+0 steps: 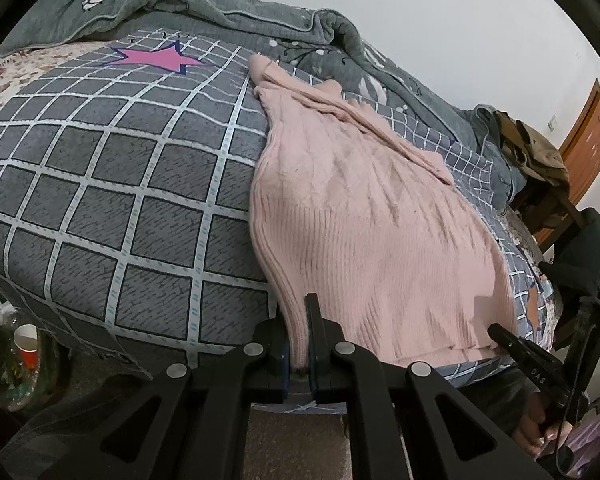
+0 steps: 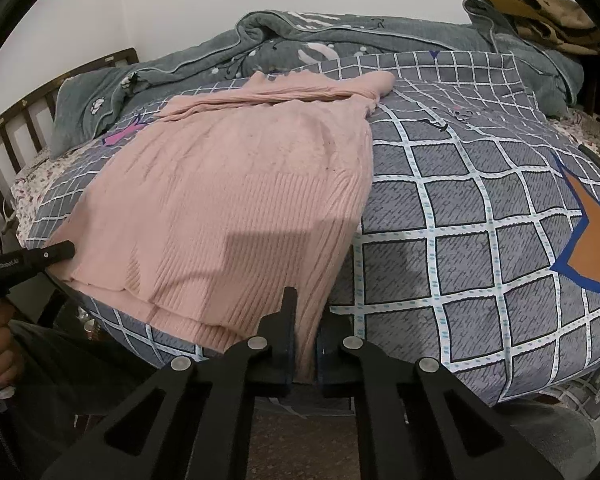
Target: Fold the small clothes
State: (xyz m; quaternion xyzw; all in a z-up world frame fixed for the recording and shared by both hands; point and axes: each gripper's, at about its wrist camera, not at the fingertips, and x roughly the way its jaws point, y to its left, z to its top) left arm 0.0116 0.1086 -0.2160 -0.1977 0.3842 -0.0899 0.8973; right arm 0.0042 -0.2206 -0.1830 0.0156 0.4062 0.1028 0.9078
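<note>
The pink knit sweater (image 1: 360,220) lies flat on the checked bedspread (image 1: 100,200) — hem toward 6 o'clock. The left claw (image 1: 298,344) is clamped on the hem's left corner; the right claw (image 2: 306,340) pinches its right corner — sleeves folded across at 12 o'clock.

Place: I'm working in a home bedroom.
Landmark: a bed under a grey checked cover (image 2: 460,216).
Behind it: rumpled grey quilt (image 2: 340,36) and plain white wall (image 1: 440,12).
At its head: dark slatted headboard (image 2: 16,120).
Beyond its foot: wooden door (image 1: 584,140).
</note>
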